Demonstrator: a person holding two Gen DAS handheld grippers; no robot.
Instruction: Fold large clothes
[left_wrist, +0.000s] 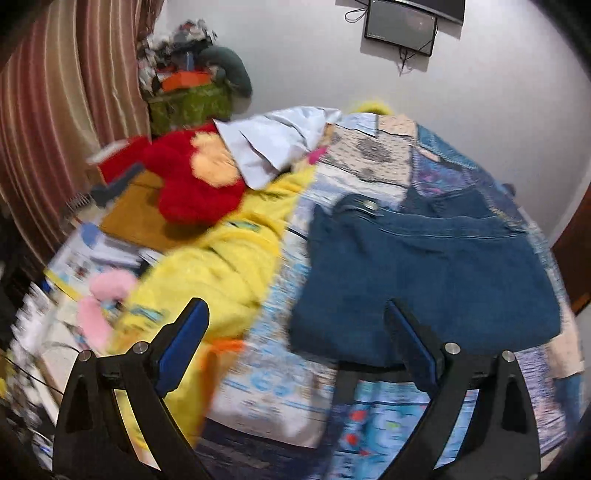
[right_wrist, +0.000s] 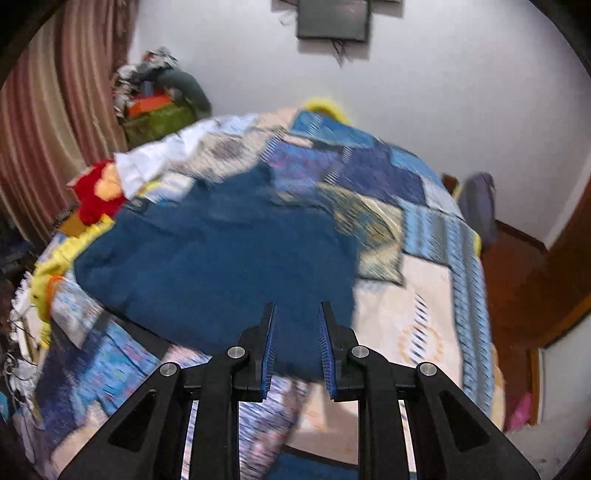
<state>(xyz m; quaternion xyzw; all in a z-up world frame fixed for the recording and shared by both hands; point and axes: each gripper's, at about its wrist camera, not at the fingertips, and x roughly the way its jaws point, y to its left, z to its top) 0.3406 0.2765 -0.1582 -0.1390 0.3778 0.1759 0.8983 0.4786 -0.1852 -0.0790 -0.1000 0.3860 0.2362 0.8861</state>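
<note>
A pair of blue denim jeans (left_wrist: 424, 273) lies folded on the patchwork bedspread (left_wrist: 280, 376), waistband and metal button toward the far side. In the right wrist view the jeans (right_wrist: 221, 266) fill the middle of the bed. My left gripper (left_wrist: 295, 325) is open wide and empty, above the near left edge of the jeans. My right gripper (right_wrist: 297, 325) is open with a narrower gap, empty, hovering above the near edge of the jeans. Both views are motion-blurred.
A yellow plush blanket (left_wrist: 221, 266), a red stuffed toy (left_wrist: 192, 177) and a pale blue shirt (left_wrist: 273, 144) lie left of the jeans. A pink toy (left_wrist: 99, 306) and papers sit at the left edge. Striped curtains (left_wrist: 55, 110), a clothes pile (left_wrist: 184, 74) and a wooden bed frame (right_wrist: 524, 273) surround the bed.
</note>
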